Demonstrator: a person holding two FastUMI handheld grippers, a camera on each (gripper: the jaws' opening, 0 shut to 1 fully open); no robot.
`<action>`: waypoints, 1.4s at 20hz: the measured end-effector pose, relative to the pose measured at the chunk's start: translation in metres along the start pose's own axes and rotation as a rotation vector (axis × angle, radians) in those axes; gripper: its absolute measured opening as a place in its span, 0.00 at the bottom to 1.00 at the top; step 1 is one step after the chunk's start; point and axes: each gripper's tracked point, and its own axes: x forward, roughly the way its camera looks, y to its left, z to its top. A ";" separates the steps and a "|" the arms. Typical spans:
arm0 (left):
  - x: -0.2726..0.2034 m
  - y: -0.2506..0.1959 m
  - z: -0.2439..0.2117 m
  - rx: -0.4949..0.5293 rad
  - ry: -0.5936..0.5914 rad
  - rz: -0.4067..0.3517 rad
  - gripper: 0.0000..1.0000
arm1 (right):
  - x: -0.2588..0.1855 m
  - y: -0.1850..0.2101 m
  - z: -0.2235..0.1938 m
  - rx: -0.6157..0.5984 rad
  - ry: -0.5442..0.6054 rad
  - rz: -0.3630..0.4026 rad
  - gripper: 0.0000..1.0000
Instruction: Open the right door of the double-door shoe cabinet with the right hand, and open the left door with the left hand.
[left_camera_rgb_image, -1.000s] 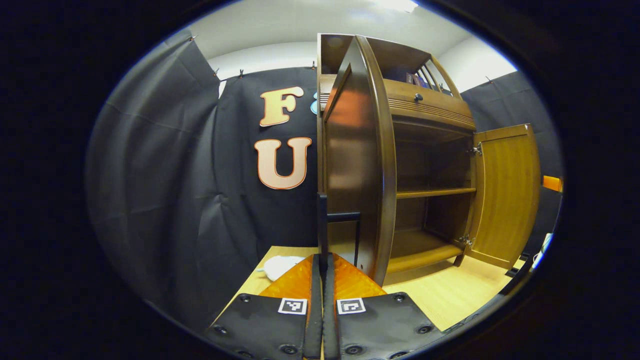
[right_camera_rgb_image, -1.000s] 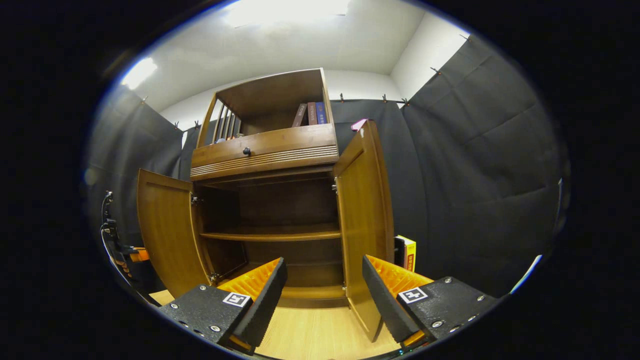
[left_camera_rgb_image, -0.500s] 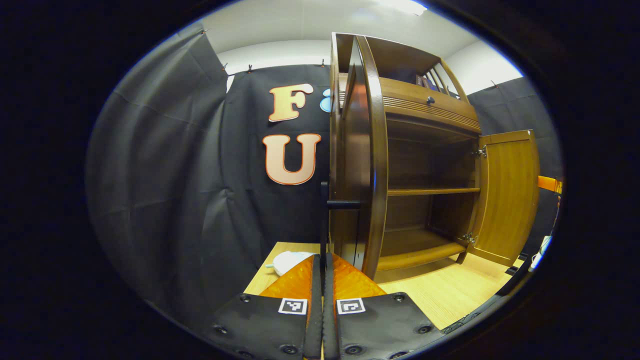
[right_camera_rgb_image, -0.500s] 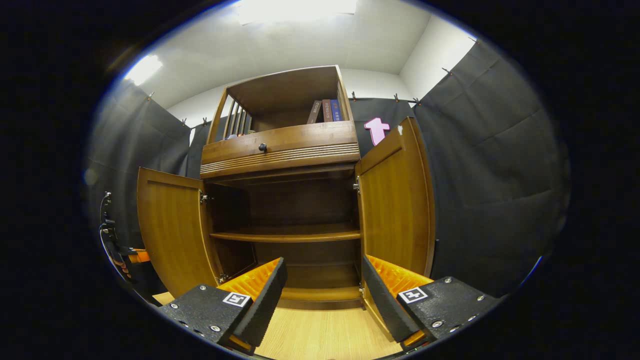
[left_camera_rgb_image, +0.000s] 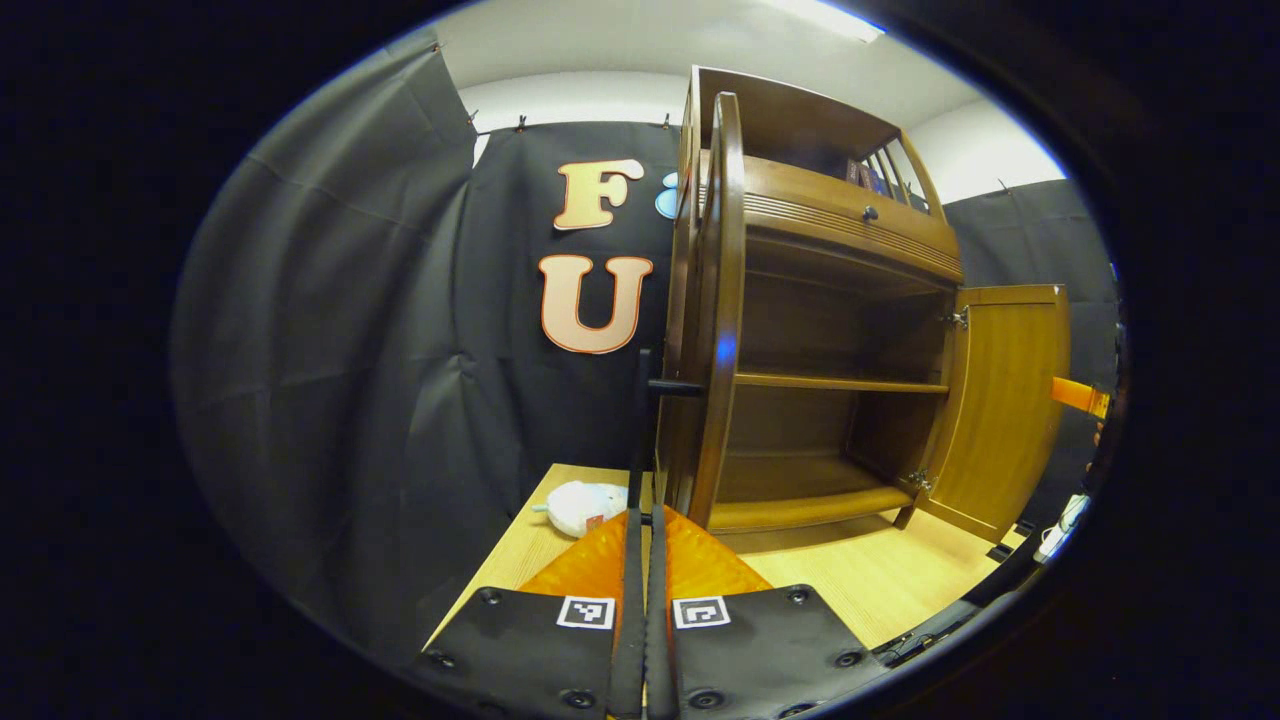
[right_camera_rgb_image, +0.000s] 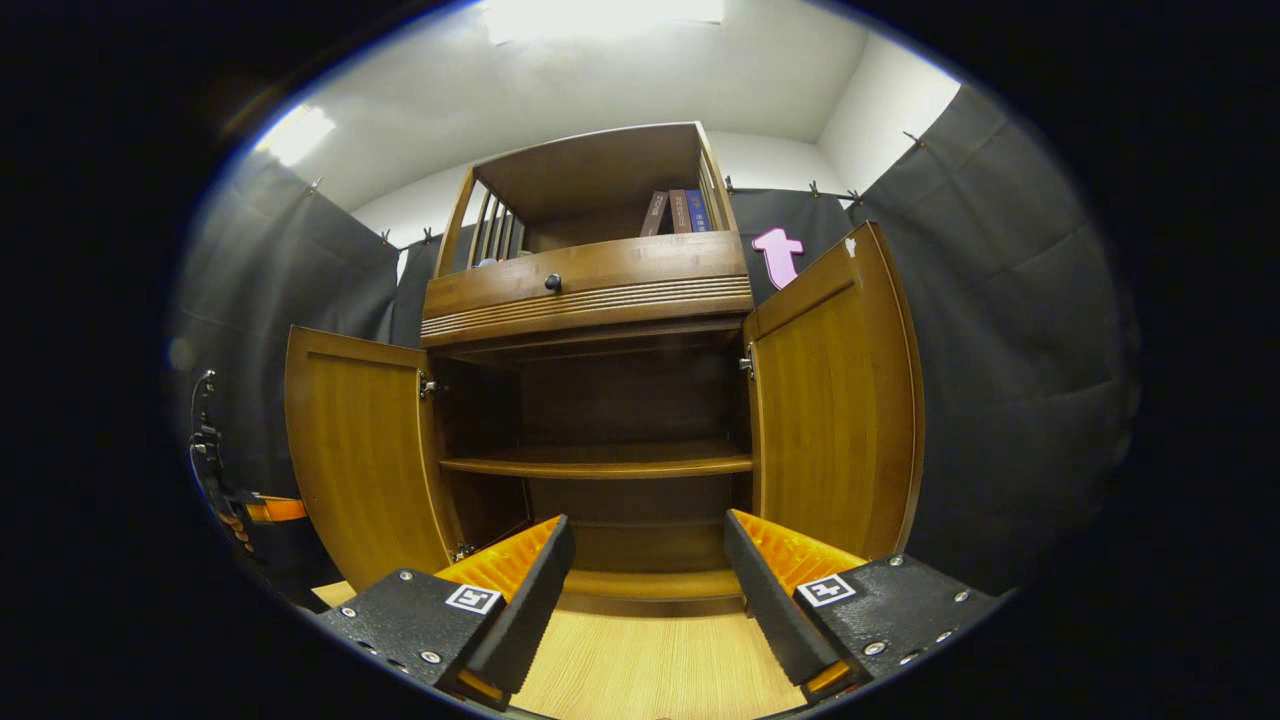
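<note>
Wooden doors are seen swung wide: left door (right_camera_rgb_image: 365, 450), right door (right_camera_rgb_image: 835, 415), with free floor (right_camera_rgb_image: 650, 670) at lower centre. Left tongs (left_camera_rgb_image: 645, 545) are clenched on the thin black handle (left_camera_rgb_image: 647, 420); right tongs (right_camera_rgb_image: 645, 565) are held released. No writing can be read.

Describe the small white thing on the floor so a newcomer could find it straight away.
Start at the wooden shoe cabinet with both doors open. Left of its left door, by the black cloth, lies a soft white lump on the pale wooden floor, the only white, rounded thing there.

books (right_camera_rgb_image: 676, 211) too small to read, handle (left_camera_rgb_image: 643, 420) partly hidden
</note>
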 end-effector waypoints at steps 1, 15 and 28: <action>0.000 0.001 0.003 0.006 -0.005 0.009 0.07 | 0.000 -0.002 0.001 0.003 -0.001 -0.001 0.92; 0.004 -0.007 0.029 -0.028 -0.091 0.079 0.64 | -0.015 -0.033 0.047 -0.061 -0.042 -0.036 0.92; 0.011 0.006 0.037 -0.007 -0.114 0.166 0.96 | 0.000 -0.030 0.043 -0.090 0.004 -0.015 0.92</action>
